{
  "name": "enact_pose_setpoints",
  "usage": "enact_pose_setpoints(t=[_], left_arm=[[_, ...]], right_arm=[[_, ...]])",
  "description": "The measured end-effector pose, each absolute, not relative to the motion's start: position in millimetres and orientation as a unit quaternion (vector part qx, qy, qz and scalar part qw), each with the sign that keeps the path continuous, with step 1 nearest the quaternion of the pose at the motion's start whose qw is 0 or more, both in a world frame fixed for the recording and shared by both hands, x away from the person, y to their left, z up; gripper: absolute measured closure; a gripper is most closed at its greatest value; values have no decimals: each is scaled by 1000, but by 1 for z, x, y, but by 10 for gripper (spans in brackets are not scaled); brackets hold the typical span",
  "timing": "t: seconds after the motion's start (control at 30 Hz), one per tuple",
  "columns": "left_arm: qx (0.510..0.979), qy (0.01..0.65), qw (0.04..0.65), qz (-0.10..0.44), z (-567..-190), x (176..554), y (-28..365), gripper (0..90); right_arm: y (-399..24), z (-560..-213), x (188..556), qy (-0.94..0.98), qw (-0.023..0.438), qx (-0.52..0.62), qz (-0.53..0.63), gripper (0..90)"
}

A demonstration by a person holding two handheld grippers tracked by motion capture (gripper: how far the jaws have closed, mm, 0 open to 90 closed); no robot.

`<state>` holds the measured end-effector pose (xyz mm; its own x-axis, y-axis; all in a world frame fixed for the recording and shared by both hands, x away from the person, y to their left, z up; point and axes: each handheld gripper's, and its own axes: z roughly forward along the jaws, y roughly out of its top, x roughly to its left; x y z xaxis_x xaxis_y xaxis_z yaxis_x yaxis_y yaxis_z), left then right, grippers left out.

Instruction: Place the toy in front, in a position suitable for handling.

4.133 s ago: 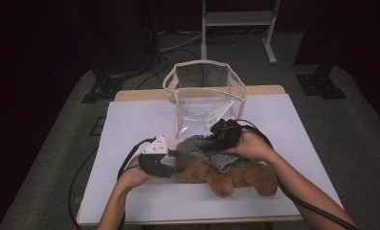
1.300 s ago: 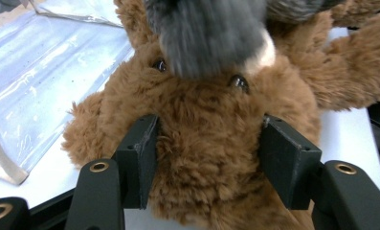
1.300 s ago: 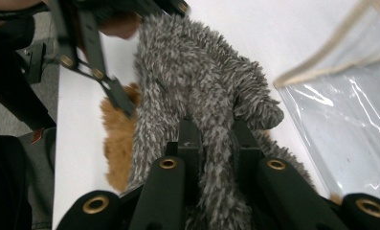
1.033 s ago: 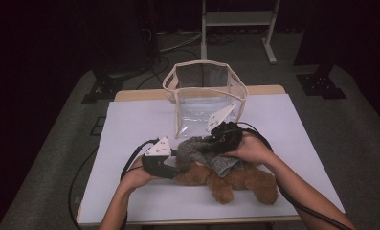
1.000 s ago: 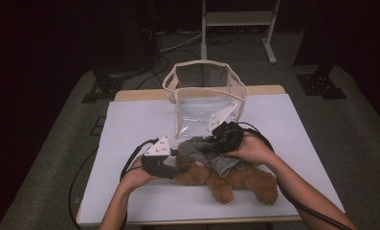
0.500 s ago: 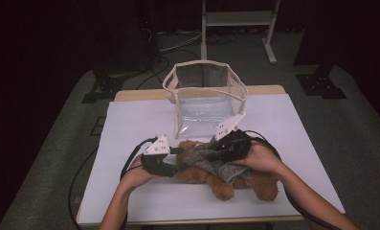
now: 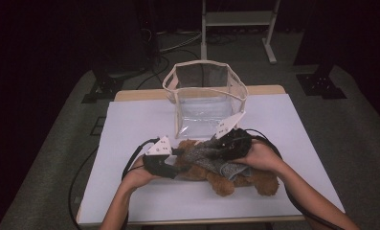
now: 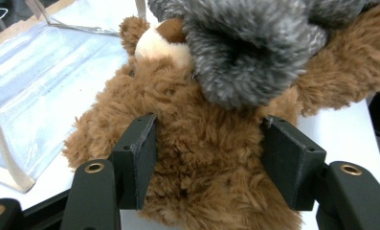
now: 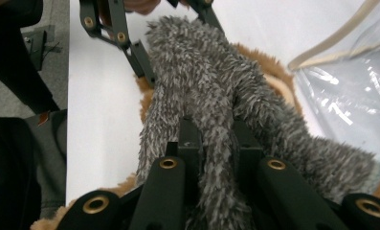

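On the white worktop (image 7: 130, 124), just in front of the clear bag (image 7: 204, 98), lies the brown teddy bear (image 7: 235, 179) — the left gripper (image 8: 206, 158) clasps its plush body, while the right gripper (image 9: 214, 143) pinches the grey fuzzy cloth (image 9: 211, 91) draped over it — fingers clenched.

The teddy bear (image 8: 211, 191) is warm brown plush with a cream muzzle and a darker brown nose. The fuzzy sock (image 9: 211, 96) is flecked grey — dark and pale fibres mixed. The clear bag (image 7: 204, 103) has beige trim. The tabletop (image 7: 130, 124) is white. Each tool (image 8: 211, 158) is black — brass-coloured rivets.
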<state>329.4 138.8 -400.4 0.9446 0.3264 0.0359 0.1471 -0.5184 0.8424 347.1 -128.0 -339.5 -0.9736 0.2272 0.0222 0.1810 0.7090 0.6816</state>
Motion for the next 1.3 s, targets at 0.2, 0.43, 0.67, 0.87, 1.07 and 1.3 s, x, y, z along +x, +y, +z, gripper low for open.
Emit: enact_pose_setpoints(t=[0.2,0.43,0.67,0.87,1.07,1.3], left_arm=[[871,126,468,83,-401,328,138,381],[863,139,478,87,-400,330,140,366],[872,120,468,73,-399,326,140,367],[869,136,468,85,-403,329,140,297],[875,123,463,74,-403,326,138,348],[870,121,472,78,-398,326,143,337]], right_arm=[[-132,-331,356,912,44,127,387,782],[-128,-341,353,922,19,114,370,782],[-121,-322,370,912,43,132,387,782],[-122,-336,363,921,8,120,371,781],[-123,-321,367,917,36,125,377,781],[-120,-340,369,926,8,128,355,781]])
